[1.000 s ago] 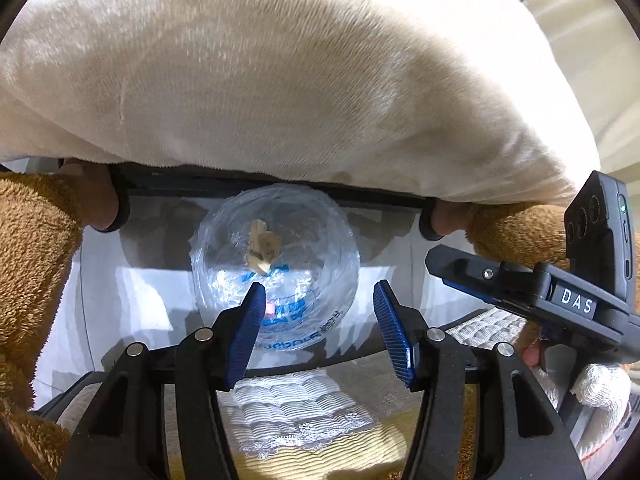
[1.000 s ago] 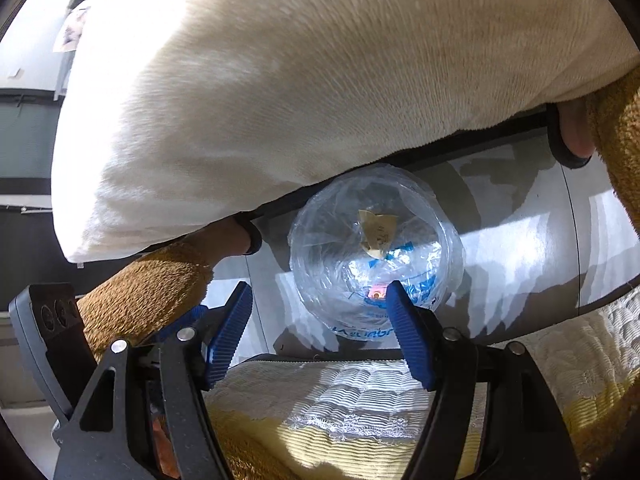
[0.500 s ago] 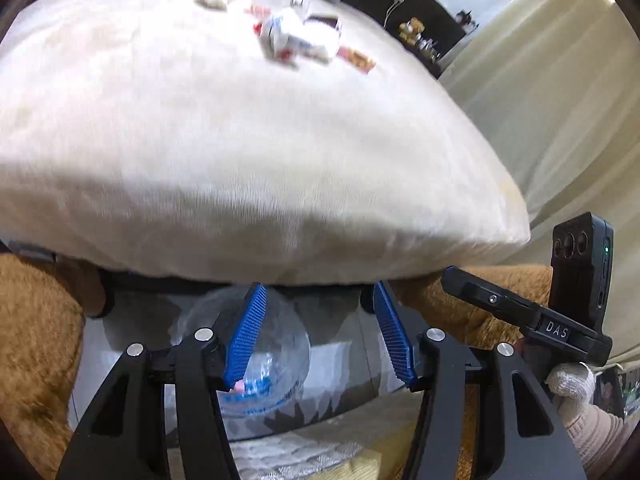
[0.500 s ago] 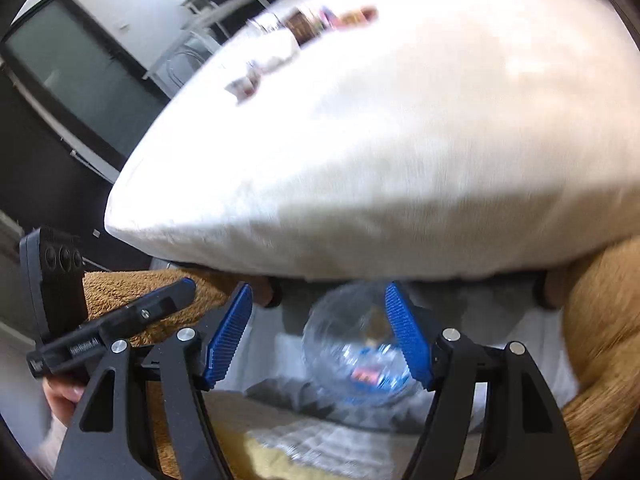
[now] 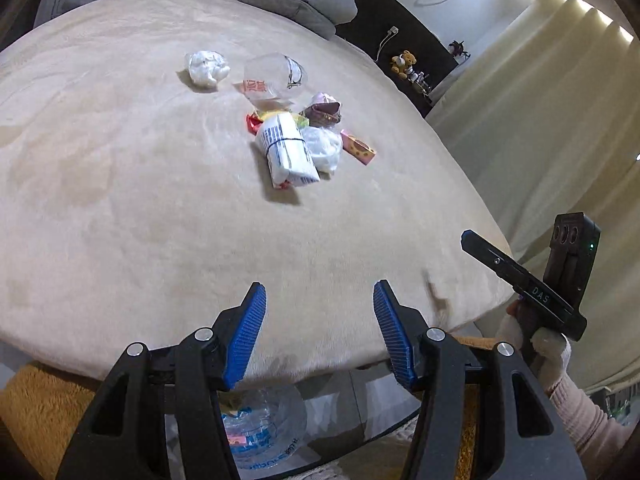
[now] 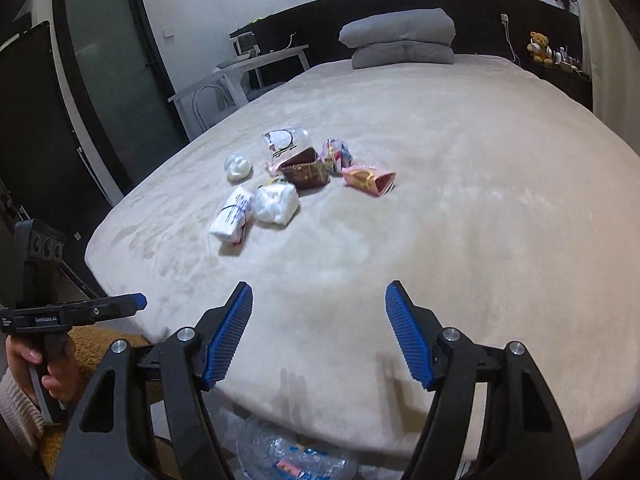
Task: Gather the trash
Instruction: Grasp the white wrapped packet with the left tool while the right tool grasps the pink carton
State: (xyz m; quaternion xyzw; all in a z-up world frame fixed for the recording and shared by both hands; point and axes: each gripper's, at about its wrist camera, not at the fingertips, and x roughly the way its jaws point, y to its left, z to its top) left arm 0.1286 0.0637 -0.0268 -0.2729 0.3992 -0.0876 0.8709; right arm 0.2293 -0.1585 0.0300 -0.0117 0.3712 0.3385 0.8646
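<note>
A pile of trash lies mid-bed on the beige blanket (image 5: 120,200): a white printed packet (image 5: 286,152) (image 6: 234,218), a crumpled white tissue (image 5: 208,67) (image 6: 238,167), a clear plastic cup (image 5: 276,78) (image 6: 282,142), a brown wrapper (image 6: 306,170), a pink snack packet (image 6: 370,178) and a white plastic wad (image 6: 276,202). A clear bag-lined bin (image 5: 264,432) (image 6: 292,456) stands on the floor below the bed's foot. My left gripper (image 5: 318,330) and right gripper (image 6: 320,332) are open and empty, above the bed's near edge, well short of the pile.
Grey folded pillows (image 6: 400,38) lie at the head of the bed. A white desk (image 6: 240,76) and a dark door (image 6: 112,72) stand left. Curtains (image 5: 560,100) hang right. A brown fuzzy rug (image 5: 36,412) lies beside the bin.
Both grippers rose from low over the bin to above the bed's edge. The view now takes in the bed top and the trash pile. Jaws stayed open.
</note>
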